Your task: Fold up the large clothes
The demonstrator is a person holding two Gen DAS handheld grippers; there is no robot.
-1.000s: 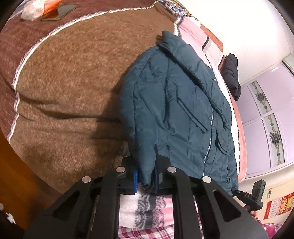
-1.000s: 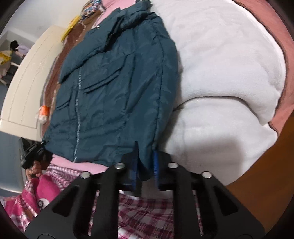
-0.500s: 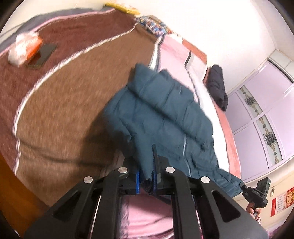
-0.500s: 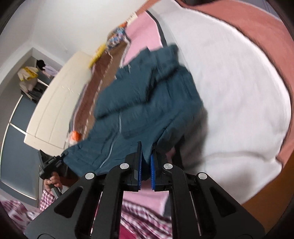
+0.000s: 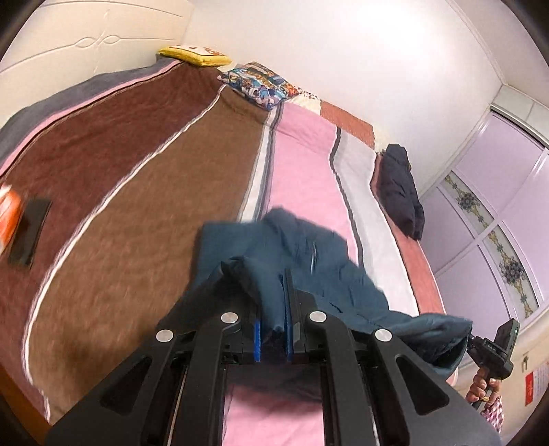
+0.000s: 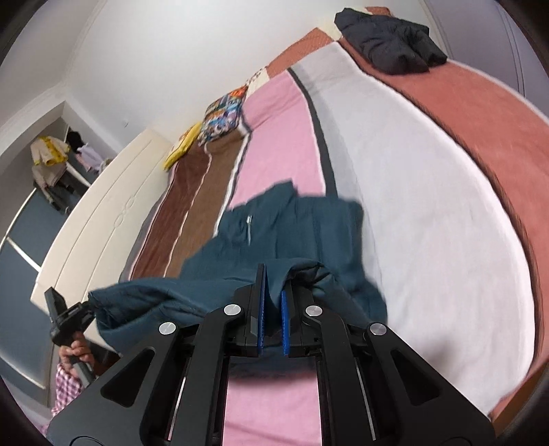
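One teal padded jacket (image 5: 302, 260) hangs bunched above the near end of the striped bed (image 5: 302, 171), its hem pinched in two grippers, left gripper (image 5: 273, 320) and right gripper (image 6: 271, 310), each clamped on cloth, probably lifting it for a fold. One black jacket (image 6: 391, 31) lies far off.

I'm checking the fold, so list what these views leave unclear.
- Teal jacket: motion-blurred in both views; its lie on the bed unclear.
- Jacket hem: hidden behind the left gripper and right gripper.
- Orange object: cut off by the left-wrist edge, blurred.
- Black garment: too crumpled to identify.
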